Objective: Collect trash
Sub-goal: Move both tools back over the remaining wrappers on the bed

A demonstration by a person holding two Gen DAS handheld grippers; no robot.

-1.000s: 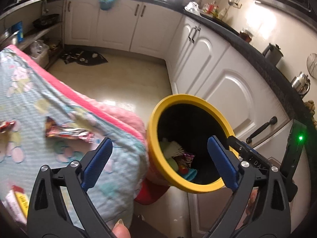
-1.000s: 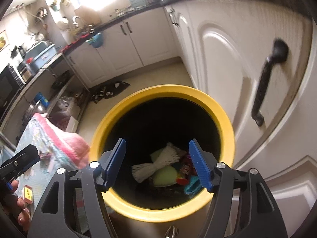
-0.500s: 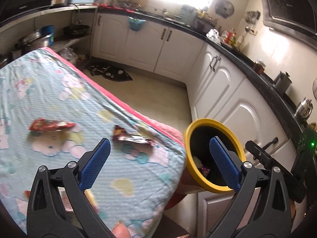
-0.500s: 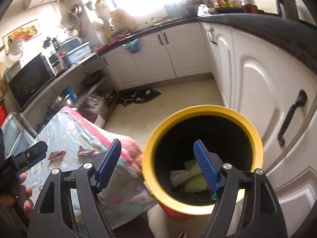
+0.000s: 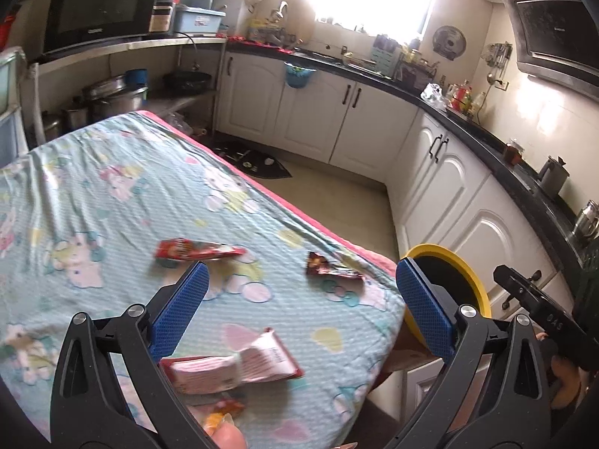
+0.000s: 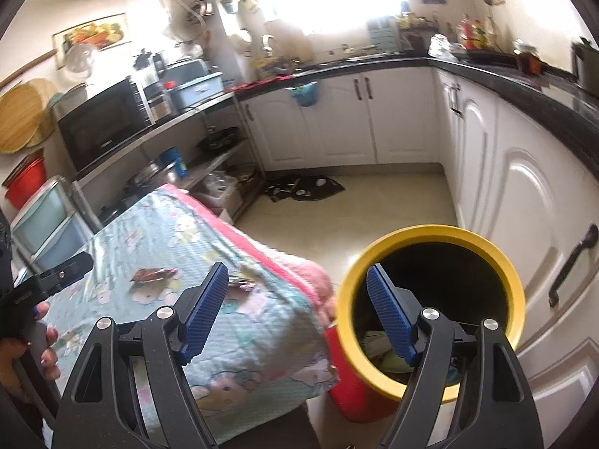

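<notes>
Kitchen cabinets are seen behind a table (image 5: pixel 112 187) covered with a printed cloth. Beside its corner the bin (image 6: pixel 430 235) stands, with some trash already inside. Three wrappers remain on the table: a pink one (image 5: pixel 239 364) nearest the bin-side edge, a dark one (image 5: pixel 329 267), a red one (image 5: pixel 194 250). The left gripper (image 5: pixel 299 308) is held open and empty above them. The right gripper (image 6: pixel 299 310) is also open, its jaws having just been opening, nothing between them. The pink wrapper should probably be approached low and pinched flat. No writing can be read on it.

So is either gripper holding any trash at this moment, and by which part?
Nothing is held. The left gripper and right gripper both stand open and empty.
</notes>
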